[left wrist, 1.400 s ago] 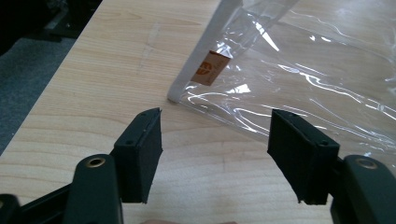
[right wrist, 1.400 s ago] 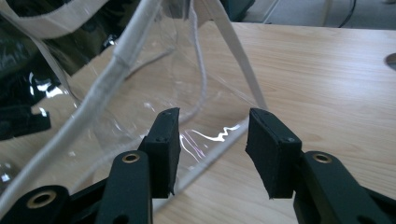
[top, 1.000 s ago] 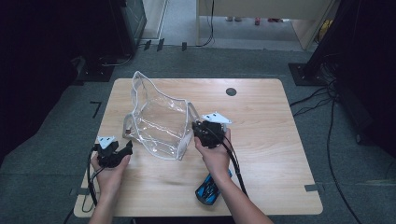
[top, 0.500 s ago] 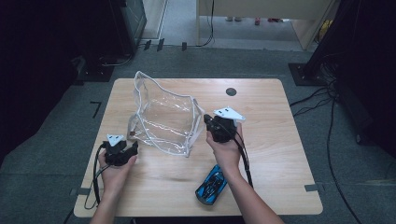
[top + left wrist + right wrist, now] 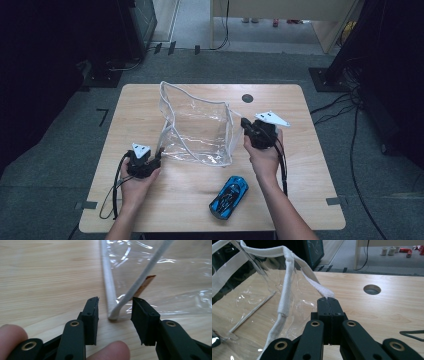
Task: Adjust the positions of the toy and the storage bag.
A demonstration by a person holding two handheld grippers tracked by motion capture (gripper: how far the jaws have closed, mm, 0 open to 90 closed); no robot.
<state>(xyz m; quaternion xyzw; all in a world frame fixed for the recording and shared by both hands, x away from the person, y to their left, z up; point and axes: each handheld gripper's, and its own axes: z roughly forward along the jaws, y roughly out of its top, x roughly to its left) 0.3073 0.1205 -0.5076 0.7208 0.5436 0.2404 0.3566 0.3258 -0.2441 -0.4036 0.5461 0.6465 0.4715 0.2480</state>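
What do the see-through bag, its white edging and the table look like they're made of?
The bag looks like clear glossy plastic film: the table grain shows through it and it carries bright glints and creases. Its white trim seems to be woven fabric tape, matte, with a visible weave. The table looks like light wood or wood laminate, with printed-looking grain.

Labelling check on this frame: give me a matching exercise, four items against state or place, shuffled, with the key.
Items:
1. left gripper
2. right gripper
3. toy car
4. clear bag

States or places:
A. blue, lying on the table near its front edge
B. standing in mid-table, white-trimmed mouth open
C. open, a bottom corner of the bag between its jaws
D. shut on a white strap of the bag

Pairs: 1-C, 2-D, 3-A, 4-B
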